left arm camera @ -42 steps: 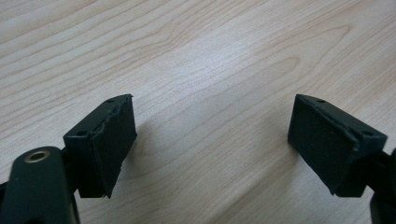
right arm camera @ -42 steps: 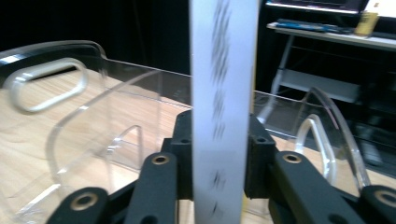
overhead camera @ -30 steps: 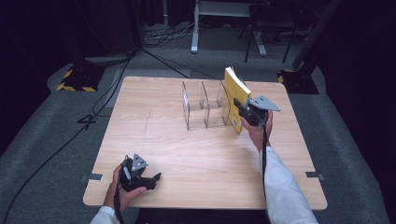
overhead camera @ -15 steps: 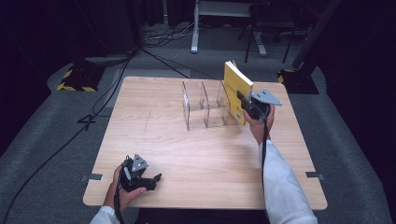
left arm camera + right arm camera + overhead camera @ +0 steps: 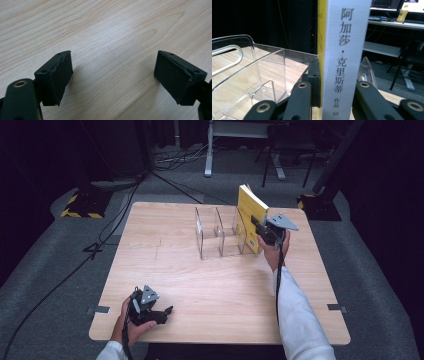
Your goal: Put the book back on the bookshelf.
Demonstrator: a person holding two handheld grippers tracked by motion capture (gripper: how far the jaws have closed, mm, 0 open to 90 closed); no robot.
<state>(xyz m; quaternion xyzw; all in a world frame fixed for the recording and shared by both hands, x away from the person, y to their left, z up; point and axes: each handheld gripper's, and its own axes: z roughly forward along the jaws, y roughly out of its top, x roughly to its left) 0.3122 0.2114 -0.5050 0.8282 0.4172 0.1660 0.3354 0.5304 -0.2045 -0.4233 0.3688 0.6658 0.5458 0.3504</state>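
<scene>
Near edge of the counter (image 5: 165, 270): left gripper (image 5: 162, 312) resting low on the wood, fingers (image 5: 56, 77) spread wide, nothing between them but bare grain.

Farther out, at the right: right gripper (image 5: 257, 226) clamped tight on a yellow book (image 5: 248, 207), fingers (image 5: 314, 80) pressed to the covers either side of the white spine. Book upright, slightly tilted, at the right end of the clear divider rack (image 5: 220, 232), lower edge down near the last slot; seated or just above it, cannot tell.

Risks, as a judgement: book's bottom corner catching the thin end wall and shoving the light, unanchored rack across the wood; tilt wedging the covers against a partition; early release leaving the book to topple outward off the rack's open side.

Beyond the counter: dark floor, cables (image 5: 165, 165), stand legs.
</scene>
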